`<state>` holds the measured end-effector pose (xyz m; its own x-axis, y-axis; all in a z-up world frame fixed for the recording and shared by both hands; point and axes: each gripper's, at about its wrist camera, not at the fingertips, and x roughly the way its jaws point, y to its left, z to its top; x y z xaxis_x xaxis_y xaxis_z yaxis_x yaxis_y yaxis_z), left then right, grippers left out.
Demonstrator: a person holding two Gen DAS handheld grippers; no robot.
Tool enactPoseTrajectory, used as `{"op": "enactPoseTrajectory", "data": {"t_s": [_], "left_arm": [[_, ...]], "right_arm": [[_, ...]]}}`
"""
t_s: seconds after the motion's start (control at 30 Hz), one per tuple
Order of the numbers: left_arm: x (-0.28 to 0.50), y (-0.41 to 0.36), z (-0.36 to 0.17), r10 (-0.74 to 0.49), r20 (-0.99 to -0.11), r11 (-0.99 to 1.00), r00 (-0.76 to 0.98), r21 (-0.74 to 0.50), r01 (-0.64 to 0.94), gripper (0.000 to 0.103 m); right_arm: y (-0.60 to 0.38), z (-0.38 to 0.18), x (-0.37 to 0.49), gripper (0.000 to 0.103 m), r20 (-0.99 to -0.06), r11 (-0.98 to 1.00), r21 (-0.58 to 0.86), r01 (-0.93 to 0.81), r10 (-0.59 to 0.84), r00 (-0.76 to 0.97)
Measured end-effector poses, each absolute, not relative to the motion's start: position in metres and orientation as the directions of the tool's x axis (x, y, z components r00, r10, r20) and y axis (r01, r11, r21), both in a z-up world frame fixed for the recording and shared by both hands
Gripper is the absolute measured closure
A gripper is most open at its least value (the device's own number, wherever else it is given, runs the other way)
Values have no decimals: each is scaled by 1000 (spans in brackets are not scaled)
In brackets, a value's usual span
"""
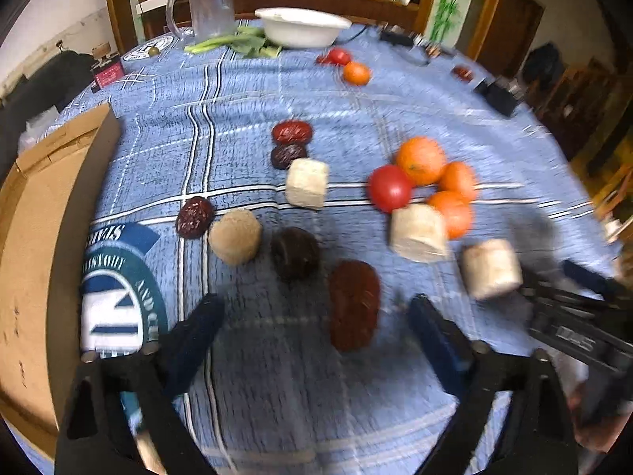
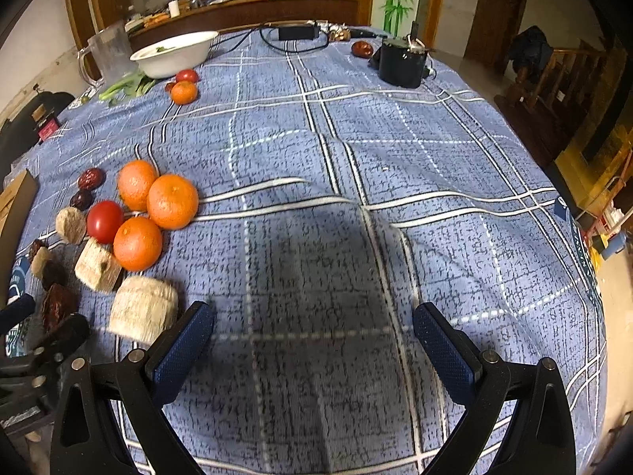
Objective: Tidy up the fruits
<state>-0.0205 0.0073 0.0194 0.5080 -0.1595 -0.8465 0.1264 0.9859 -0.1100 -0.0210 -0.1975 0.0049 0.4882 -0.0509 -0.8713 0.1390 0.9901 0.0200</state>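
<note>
Holding leafy greens, white bowl; both hand-held grippers spread, gripping nothing.

Left gripper: hanging over the blue checked tablecloth, fingers spread wide, gripping nothing.
Nearest fruit: a blurred red date is lying just ahead, between the fingertips.
Right cluster: a tomato is touching three oranges, with a pale cylinder sitting against them.
Left edge: a cardboard box is resting on the cloth.
Far side: a white bowl is standing beside leafy greens.
Right gripper: showing partly at the right edge.
</note>
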Motion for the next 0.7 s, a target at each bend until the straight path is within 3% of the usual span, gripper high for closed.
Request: {"op": "enactPoseTrajectory", "data": {"t_s": [0.13, 0.37, 0.5, 0.7], "left_arm": [[-70, 19, 68, -153, -720, 987, 677, -83, 135, 13], [-164, 43, 135, -46, -429, 998, 902, 19, 60, 13], [-187, 50, 149, -6, -383, 999, 924, 42, 24, 7], [-210, 53, 148, -8, -407, 997, 913, 65, 38, 7]], "right_arm": [[-199, 25, -49, 1, -819, 986, 63, 152, -36, 572], [-178, 85, -129, 1, -597, 983, 86, 163, -80, 799], [-154, 102, -168, 1, -459, 982, 35, 186, -149, 876], [-130, 109, -192, 1, -413, 987, -26, 159, -155, 897]]}}
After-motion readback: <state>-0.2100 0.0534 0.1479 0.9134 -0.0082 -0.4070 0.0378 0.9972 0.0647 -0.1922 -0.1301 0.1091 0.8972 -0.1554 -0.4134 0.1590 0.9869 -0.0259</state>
